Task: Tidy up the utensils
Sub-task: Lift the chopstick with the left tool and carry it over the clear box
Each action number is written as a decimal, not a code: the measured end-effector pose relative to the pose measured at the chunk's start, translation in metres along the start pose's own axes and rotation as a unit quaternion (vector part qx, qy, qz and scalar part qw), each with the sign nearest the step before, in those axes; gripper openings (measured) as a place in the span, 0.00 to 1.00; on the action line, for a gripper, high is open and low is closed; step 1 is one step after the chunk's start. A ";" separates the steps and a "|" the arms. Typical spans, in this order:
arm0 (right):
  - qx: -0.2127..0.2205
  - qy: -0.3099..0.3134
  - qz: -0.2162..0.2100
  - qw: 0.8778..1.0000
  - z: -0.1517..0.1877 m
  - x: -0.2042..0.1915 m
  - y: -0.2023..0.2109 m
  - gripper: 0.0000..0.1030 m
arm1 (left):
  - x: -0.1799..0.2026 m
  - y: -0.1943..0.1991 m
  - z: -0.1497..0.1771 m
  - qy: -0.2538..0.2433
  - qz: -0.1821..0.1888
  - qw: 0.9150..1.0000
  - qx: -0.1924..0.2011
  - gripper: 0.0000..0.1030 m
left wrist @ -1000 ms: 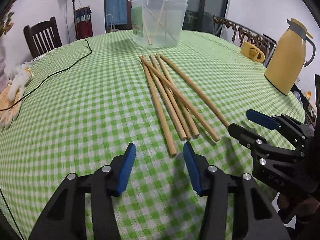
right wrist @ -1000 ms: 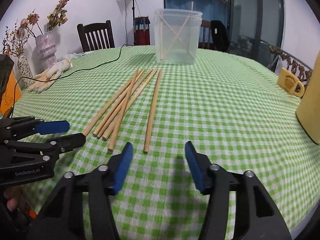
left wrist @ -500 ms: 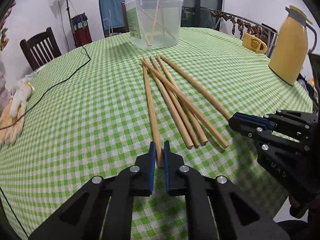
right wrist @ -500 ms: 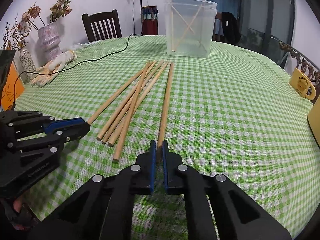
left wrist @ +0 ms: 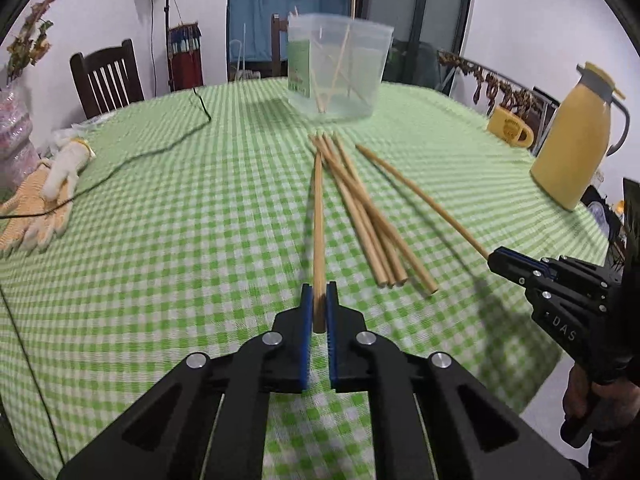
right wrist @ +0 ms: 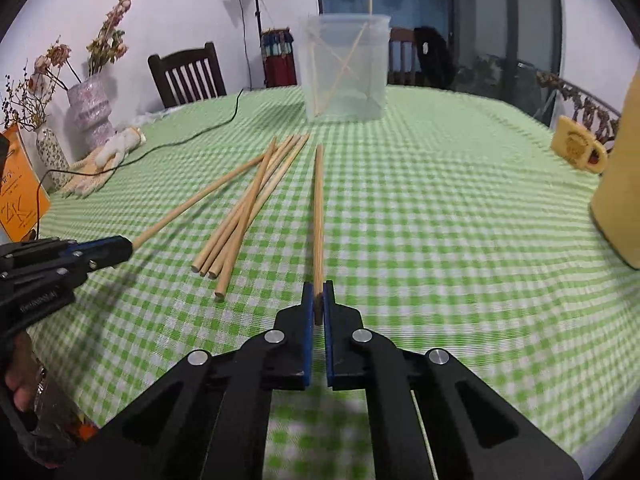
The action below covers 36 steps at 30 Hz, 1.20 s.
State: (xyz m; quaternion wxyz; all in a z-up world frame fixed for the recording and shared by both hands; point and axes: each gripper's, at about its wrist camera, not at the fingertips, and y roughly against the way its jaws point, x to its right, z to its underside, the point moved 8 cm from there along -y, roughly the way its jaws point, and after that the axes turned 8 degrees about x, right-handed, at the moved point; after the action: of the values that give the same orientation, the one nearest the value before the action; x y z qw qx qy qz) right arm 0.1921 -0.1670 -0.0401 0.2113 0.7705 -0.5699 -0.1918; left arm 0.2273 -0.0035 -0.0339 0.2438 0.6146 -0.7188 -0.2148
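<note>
Both tongs, left (left wrist: 319, 300) and right (right wrist: 318, 298), now each clamp one chopstick (left wrist: 318, 216) lifted off the table (left wrist: 200, 220), ready for the plastic container (left wrist: 338, 68).

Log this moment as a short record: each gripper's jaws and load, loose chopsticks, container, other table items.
left gripper: jaws shut on one chopstick, gripped at its near end
right gripper: jaws shut on another chopstick, near end
loose chopsticks: four in a crossed bunch on the tablecloth, between the two held ones
container: clear tub at the far side, a few sticks leaning inside
other items: yellow jug, yellow mug, gloves, black cable
</note>
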 end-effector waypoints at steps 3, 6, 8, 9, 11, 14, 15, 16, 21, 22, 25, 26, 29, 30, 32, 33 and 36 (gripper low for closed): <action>0.023 0.002 0.004 1.000 -0.008 0.003 0.017 0.04 | 0.003 0.018 -0.008 0.004 0.005 1.000 0.020 0.03; 0.041 0.004 0.005 0.999 -0.013 0.003 0.031 0.04 | 0.006 0.038 -0.015 0.005 0.006 0.999 0.041 0.03; 0.051 0.007 0.007 0.999 -0.016 0.003 0.040 0.04 | 0.007 0.051 -0.018 0.007 0.010 0.999 0.051 0.03; 0.057 0.009 0.007 0.998 -0.017 0.003 0.044 0.04 | 0.008 0.056 -0.020 0.006 0.011 0.998 0.054 0.03; 0.065 0.012 0.008 0.998 -0.020 0.002 0.051 0.04 | 0.009 0.068 -0.024 0.005 0.015 0.998 0.065 0.03; 0.074 0.016 0.012 0.997 -0.025 0.003 0.056 0.04 | 0.009 0.077 -0.028 0.005 0.019 0.997 0.073 0.03; 0.076 0.016 0.013 0.997 -0.026 0.003 0.056 0.04 | 0.009 0.079 -0.029 0.007 0.022 0.997 0.073 0.03; 0.077 0.017 0.015 0.997 -0.028 0.004 0.057 0.04 | 0.008 0.079 -0.030 0.007 0.025 0.997 0.071 0.03; 0.078 0.012 0.018 0.997 -0.026 0.009 0.057 0.04 | 0.006 0.075 -0.028 0.022 0.034 0.997 0.058 0.04; 0.077 0.012 0.018 0.997 -0.026 0.009 0.057 0.04 | 0.005 0.073 -0.027 0.023 0.035 0.998 0.056 0.04; 0.083 0.013 0.020 0.996 -0.031 0.012 0.061 0.04 | 0.002 0.082 -0.038 0.021 0.037 0.997 0.064 0.04; 0.089 0.015 0.021 0.996 -0.035 0.013 0.065 0.04 | 0.000 0.087 -0.045 0.022 0.039 0.996 0.072 0.03; 0.106 0.021 0.023 0.994 -0.050 0.017 0.075 0.04 | -0.002 0.103 -0.066 0.015 0.041 0.994 0.097 0.03; 0.113 0.022 0.021 0.993 -0.057 0.018 0.080 0.04 | -0.002 0.106 -0.071 0.010 0.039 0.994 0.101 0.03; 0.120 0.027 0.018 0.992 -0.068 0.019 0.084 0.04 | -0.003 0.112 -0.089 0.003 0.038 0.993 0.111 0.03; 0.126 0.028 0.017 0.991 -0.076 0.020 0.085 0.04 | -0.003 0.112 -0.097 0.001 0.037 0.993 0.114 0.03; 0.136 0.022 0.009 0.990 -0.100 0.026 0.088 0.04 | -0.005 0.113 -0.129 -0.008 0.037 0.991 0.125 0.03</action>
State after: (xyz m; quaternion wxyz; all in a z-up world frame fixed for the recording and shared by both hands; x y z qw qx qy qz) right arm 0.1828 -0.2039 0.0897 0.1183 0.7908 -0.5932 -0.0937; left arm 0.2193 0.0178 0.1365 0.1668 0.6117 -0.7642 -0.1187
